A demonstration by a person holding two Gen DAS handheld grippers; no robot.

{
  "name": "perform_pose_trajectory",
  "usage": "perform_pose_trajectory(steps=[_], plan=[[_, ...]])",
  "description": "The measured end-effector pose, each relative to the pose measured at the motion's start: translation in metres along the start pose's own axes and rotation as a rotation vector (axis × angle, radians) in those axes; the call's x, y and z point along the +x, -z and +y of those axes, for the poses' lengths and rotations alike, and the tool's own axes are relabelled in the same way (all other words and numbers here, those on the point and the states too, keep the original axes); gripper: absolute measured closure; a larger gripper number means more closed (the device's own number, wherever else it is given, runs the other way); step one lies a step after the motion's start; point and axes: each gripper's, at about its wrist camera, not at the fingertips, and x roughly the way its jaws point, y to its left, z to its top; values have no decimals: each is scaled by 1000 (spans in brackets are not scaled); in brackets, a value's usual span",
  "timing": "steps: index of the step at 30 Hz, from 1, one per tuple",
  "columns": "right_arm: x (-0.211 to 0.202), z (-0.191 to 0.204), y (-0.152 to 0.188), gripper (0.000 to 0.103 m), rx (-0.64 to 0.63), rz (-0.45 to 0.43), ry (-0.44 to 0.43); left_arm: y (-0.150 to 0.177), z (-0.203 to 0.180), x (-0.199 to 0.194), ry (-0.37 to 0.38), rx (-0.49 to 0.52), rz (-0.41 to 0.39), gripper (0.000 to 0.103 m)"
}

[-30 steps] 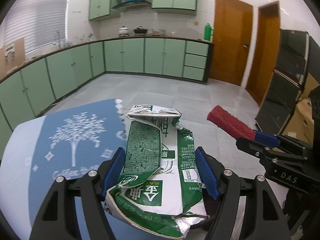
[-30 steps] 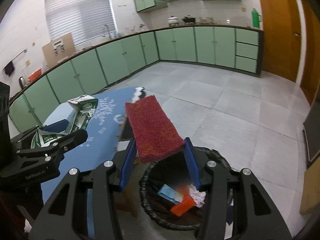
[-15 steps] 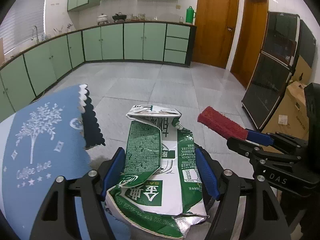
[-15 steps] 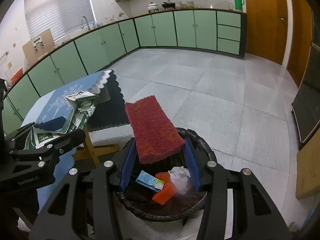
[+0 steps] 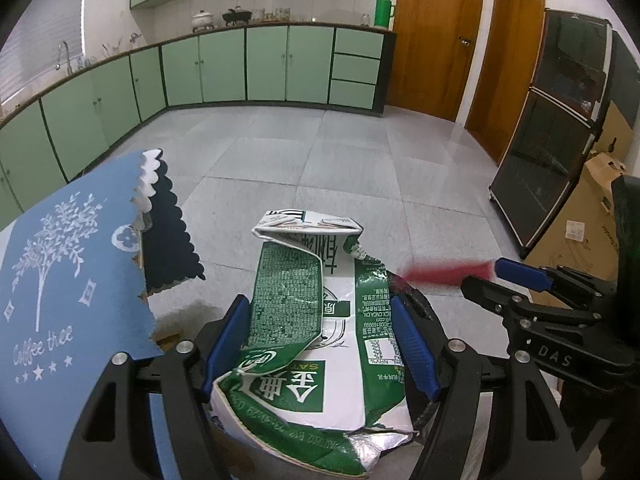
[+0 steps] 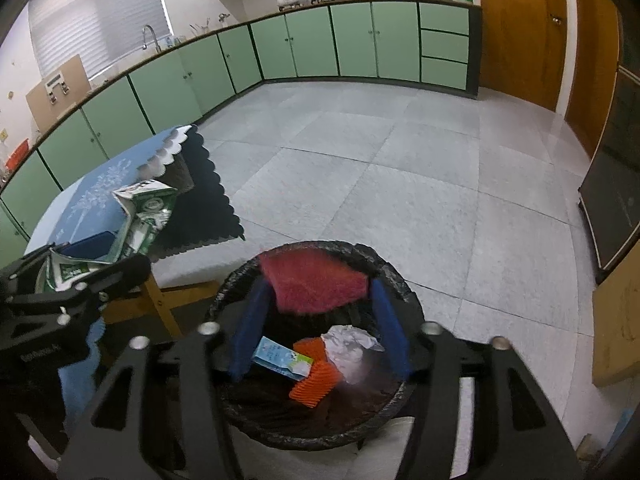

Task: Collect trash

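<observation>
Two claws work beside a small worktop covered by a blue cloth with a white tree print and a scalloped edge, standing on a grey tiled kitchen floor with green cabinets along the walls. Just off the worktop's near corner stands a round bin lined with a black bag. Inside it lie a crumpled white wad, a small light blue carton and an orange ridged piece, all touching one another. The left claw is clamped on a crushed green and white milk carton, its blue pads pressing both sides, and holds it in the air just past the worktop's edge, near the bin. The right claw hangs directly over the bin, pointing down into it; its jaws are opening, and a red scouring pad, blurred, lies between the blue fingers near the bin's far rim, with a gap showing between the pad and the finger on the picture's right. In the left wrist view the same pad shows as a red smear ahead of the right claw's tip.
</observation>
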Motion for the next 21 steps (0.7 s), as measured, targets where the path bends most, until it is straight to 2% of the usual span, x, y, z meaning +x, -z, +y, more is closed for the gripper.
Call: perform_pose_trajectory(steps=[3,8,16,21], plan=[[-1,-2,2,40,9,-4,8,0,2,-2,-8,-7,0,27],[-13,-2,2,15,5,-27,17,-1,10,-16,-16,-11,-28,21],[-45,7,-7,10,4,-74,-9,-3,30,-51,-28,-29,-85,18],[-71,18,-14,7,-10,-105,-55,-6,43,-82,-50,-41,-129,16]])
